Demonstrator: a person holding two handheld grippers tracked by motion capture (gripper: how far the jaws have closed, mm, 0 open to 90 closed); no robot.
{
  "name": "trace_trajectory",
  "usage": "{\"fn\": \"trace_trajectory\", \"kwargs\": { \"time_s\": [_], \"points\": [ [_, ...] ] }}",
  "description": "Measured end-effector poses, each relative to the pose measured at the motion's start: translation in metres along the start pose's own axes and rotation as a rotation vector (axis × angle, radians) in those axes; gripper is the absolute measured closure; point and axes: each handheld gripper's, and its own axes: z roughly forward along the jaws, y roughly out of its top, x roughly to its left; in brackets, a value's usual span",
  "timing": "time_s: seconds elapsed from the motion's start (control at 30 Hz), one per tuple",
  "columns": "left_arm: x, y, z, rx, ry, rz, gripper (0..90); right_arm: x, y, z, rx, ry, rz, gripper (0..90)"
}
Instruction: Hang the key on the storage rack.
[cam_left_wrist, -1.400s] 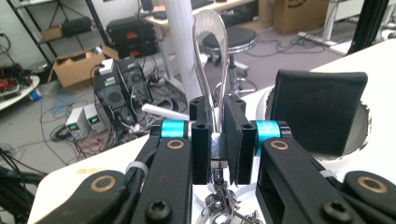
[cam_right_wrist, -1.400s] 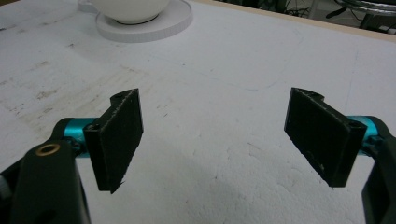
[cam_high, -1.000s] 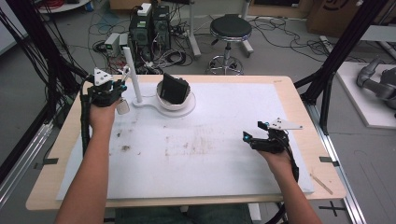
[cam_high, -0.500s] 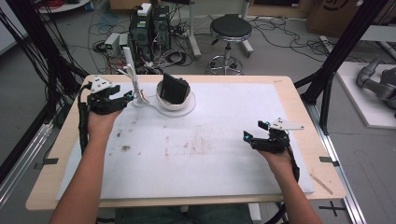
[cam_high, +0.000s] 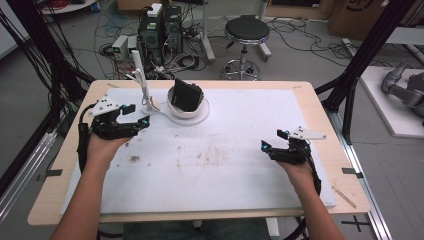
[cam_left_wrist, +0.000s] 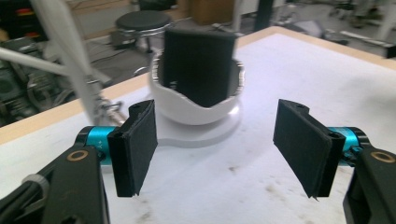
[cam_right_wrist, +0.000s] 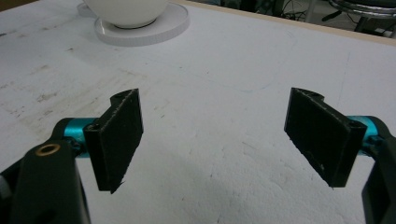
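Note:
A white bowl (cam_high: 176, 107) sits on a round white base (cam_high: 201, 118) at the back of the white mat, with a black box-like object (cam_high: 187, 94) standing upright in it. My left gripper (cam_high: 139, 116) hovers left of the bowl and points at it. Its jaws have just been opening and nothing is between them. In the left gripper view the gripper (cam_left_wrist: 219, 144) is open, with the bowl (cam_left_wrist: 187, 109) and black object (cam_left_wrist: 198, 65) straight ahead. My right gripper (cam_high: 274, 140) rests open at the mat's right side. In the right gripper view the gripper (cam_right_wrist: 219, 135) holds nothing, and the base (cam_right_wrist: 144, 28) lies far off.
A thin white post (cam_high: 139, 70) with a cable stands just left of the bowl, close to my left gripper. The mat (cam_high: 225, 175) carries brown smudges in its middle. Behind the table are computer cases (cam_high: 160, 30) and a stool (cam_high: 246, 30). Black frame struts flank both sides.
My left hand has drawn back from beside the white post toward the near side, and its jaws have gone from shut to wide apart. The right hand has kept still.

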Motion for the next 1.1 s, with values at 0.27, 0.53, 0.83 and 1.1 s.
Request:
{"fn": "trace_trajectory", "kwargs": {
  "time_s": [0.27,0.53,0.83,1.1],
  "points": [
    [-0.021,-0.015,-0.003,0.007,-0.133,0.034,28.5,-0.001,-0.001,0.000,0.001,-0.007,0.001,19.7],
    [-0.029,-0.041,-0.002,0.041,-0.181,0.032,25.3,-0.002,-0.002,0.000,0.006,-0.002,0.000,19.7],
    [-0.034,-0.062,0.005,0.120,-0.240,0.033,22.0,-0.002,-0.005,0.003,0.029,0.001,-0.020,19.7],
    [-0.040,-0.062,0.009,0.128,-0.276,0.042,21.8,-0.002,-0.006,0.002,0.025,0.003,-0.014,19.7]
  ]
}}
